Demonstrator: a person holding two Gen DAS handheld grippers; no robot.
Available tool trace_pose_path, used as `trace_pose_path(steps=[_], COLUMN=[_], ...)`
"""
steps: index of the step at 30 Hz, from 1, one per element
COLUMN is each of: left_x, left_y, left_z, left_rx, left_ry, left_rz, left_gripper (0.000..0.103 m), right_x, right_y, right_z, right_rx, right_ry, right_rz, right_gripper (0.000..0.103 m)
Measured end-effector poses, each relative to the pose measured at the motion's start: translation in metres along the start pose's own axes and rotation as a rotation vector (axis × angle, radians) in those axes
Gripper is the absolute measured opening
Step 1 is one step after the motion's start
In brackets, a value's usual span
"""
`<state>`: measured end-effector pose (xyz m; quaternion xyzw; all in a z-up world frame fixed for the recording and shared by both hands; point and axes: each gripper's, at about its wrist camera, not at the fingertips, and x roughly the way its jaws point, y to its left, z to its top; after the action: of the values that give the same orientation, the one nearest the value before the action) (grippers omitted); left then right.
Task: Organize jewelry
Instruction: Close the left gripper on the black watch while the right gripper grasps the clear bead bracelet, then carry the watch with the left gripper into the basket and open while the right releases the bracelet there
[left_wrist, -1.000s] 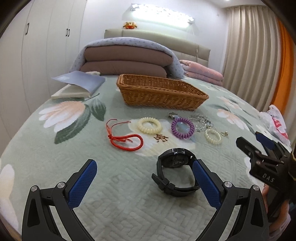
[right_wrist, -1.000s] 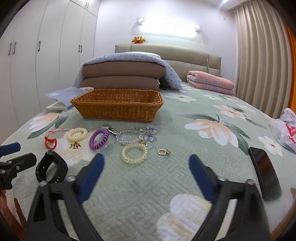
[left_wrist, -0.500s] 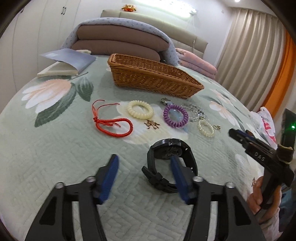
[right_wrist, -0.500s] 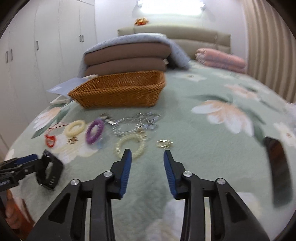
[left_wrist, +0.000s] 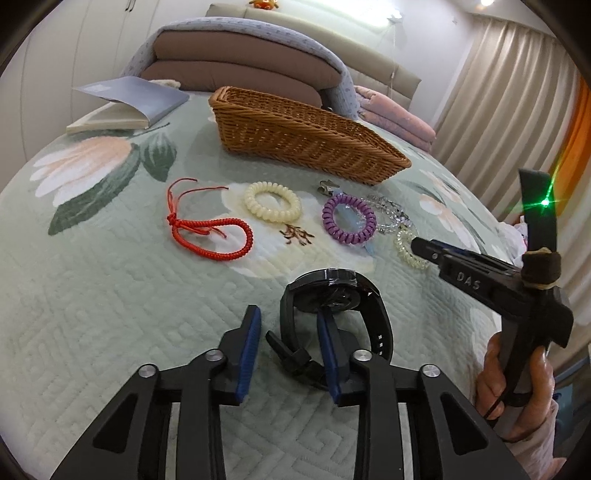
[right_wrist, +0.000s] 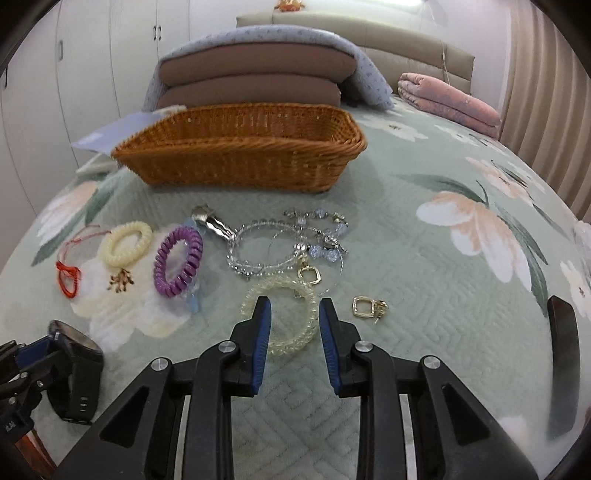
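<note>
A black wristwatch (left_wrist: 334, 295) lies on the green quilt. My left gripper (left_wrist: 288, 325) is partly closed, its right finger inside the strap loop and its left finger outside; the strap sits between them, the watch still on the quilt. It also shows in the right wrist view (right_wrist: 74, 369). My right gripper (right_wrist: 293, 317) is narrowed over a clear coil bracelet (right_wrist: 291, 295), its fingers apart. A red cord bracelet (left_wrist: 212, 229), cream coil (left_wrist: 272, 201), purple coil (left_wrist: 349, 219), crystal bracelets (right_wrist: 258, 243) and gold earrings (right_wrist: 364, 306) lie before the wicker basket (right_wrist: 240, 155).
A book (left_wrist: 125, 103) lies at the back left. Stacked pillows (right_wrist: 255, 74) and a folded pink blanket (right_wrist: 448, 101) sit behind the basket. A dark phone (right_wrist: 561, 369) lies at the right. A silver hair clip (right_wrist: 212, 221) lies near the purple coil.
Both grippers have narrowed from wide open and moved forward and down. The left now straddles the watch strap; the right is over the clear coil bracelet.
</note>
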<state>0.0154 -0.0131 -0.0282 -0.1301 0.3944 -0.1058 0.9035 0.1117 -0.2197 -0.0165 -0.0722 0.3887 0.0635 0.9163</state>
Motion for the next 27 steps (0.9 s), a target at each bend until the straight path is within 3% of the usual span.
trace_pose_path(steps=[2, 3, 5, 12, 27], left_x=[0.001, 0.001, 0.0, -0.006, -0.011], left_y=[-0.002, -0.004, -0.005, -0.006, -0.005], left_z=[0.0, -0.001, -0.002, -0.002, -0.001], left_rx=[0.006, 0.012, 0.016, 0.023, 0.016], left_ry=[0.0, -0.003, -0.012, -0.051, -0.075], left_rz=[0.011, 0.018, 0.025, 0.017, 0.018], left_gripper=[0.027, 0.026, 0.023, 0.011, 0.011], right_x=[0.004, 0.007, 0.006, -0.009, -0.026], right_y=[0.003, 0.005, 0.006, 0.01, 0.003], right_z=[0.0, 0.0, -0.002, -0.007, -0.009], right_rx=[-0.017, -0.023, -0.032, -0.051, -0.02], right_ry=[0.011, 0.021, 0.011, -0.049, -0.127], right_rz=[-0.01, 0.004, 0.008, 0.043, 0.074], right_gripper=[0.026, 0.015, 0.012, 0.011, 0.011])
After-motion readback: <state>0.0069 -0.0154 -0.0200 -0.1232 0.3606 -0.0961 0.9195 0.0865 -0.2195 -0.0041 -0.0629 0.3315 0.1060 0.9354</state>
